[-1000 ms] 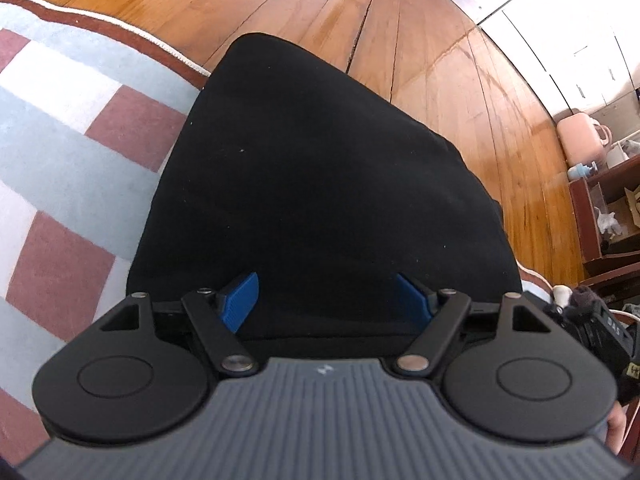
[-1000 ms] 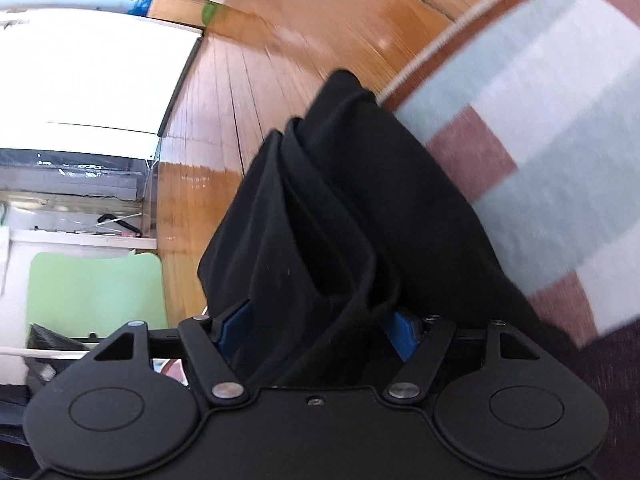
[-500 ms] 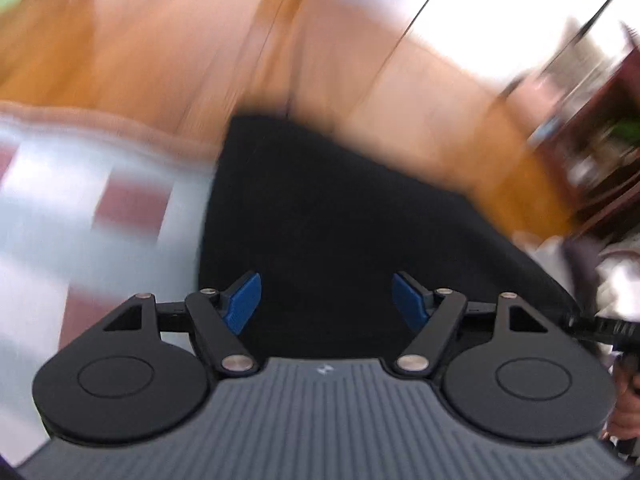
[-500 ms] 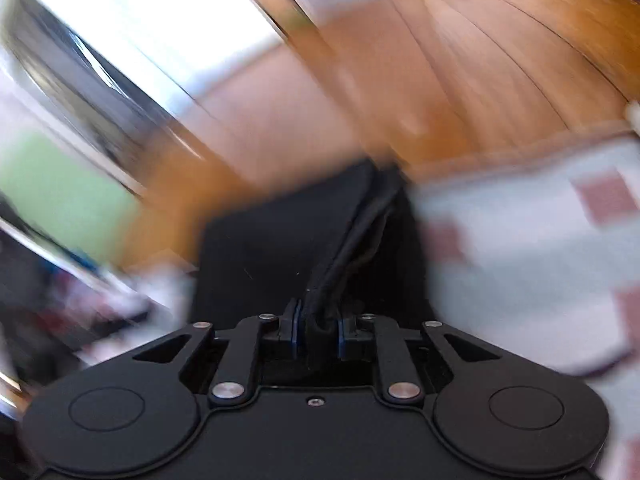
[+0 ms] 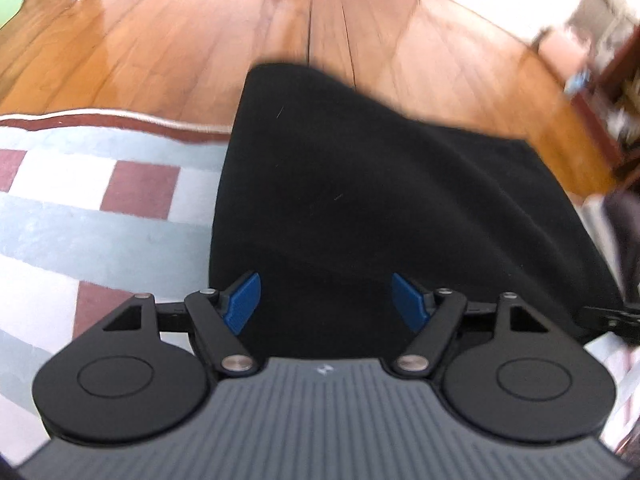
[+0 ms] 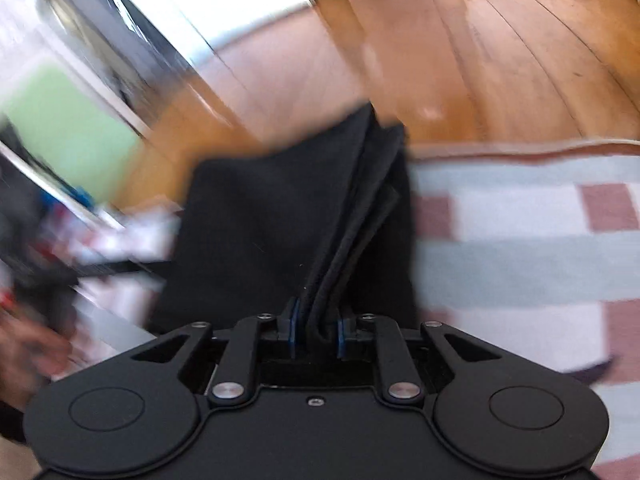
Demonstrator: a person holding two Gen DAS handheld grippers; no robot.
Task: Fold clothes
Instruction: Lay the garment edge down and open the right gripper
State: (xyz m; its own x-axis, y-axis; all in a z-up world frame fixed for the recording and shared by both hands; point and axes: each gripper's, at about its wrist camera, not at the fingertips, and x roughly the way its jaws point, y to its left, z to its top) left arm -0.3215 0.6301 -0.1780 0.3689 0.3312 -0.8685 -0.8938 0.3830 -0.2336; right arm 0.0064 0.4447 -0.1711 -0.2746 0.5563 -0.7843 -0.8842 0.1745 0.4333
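A black garment [image 5: 360,184] lies folded, half on a checked rug [image 5: 80,232] and half on the wood floor [image 5: 160,40]. My left gripper [image 5: 326,294] hovers over its near edge. It is open, with the blue pads [image 5: 242,300] wide apart and cloth spread below them. In the right wrist view, my right gripper [image 6: 316,320] pinches a bunch of stacked edges of the same garment [image 6: 272,216]. Its jaws are opening slightly, but the pads still press on the layers, which run away from them in a ridge.
The rug [image 6: 520,248] fills the right of the right wrist view, its bound edge meeting the floor. A dark wooden shelf [image 5: 616,100] stands at the far right. A blurred hand [image 6: 28,352] shows at lower left, and a white cabinet with a green panel [image 6: 68,136] beyond.
My right gripper closed on the bunched edges of the garment, rolled and lifted. The left gripper stayed open and turned, so that the rug edge now runs across its view.
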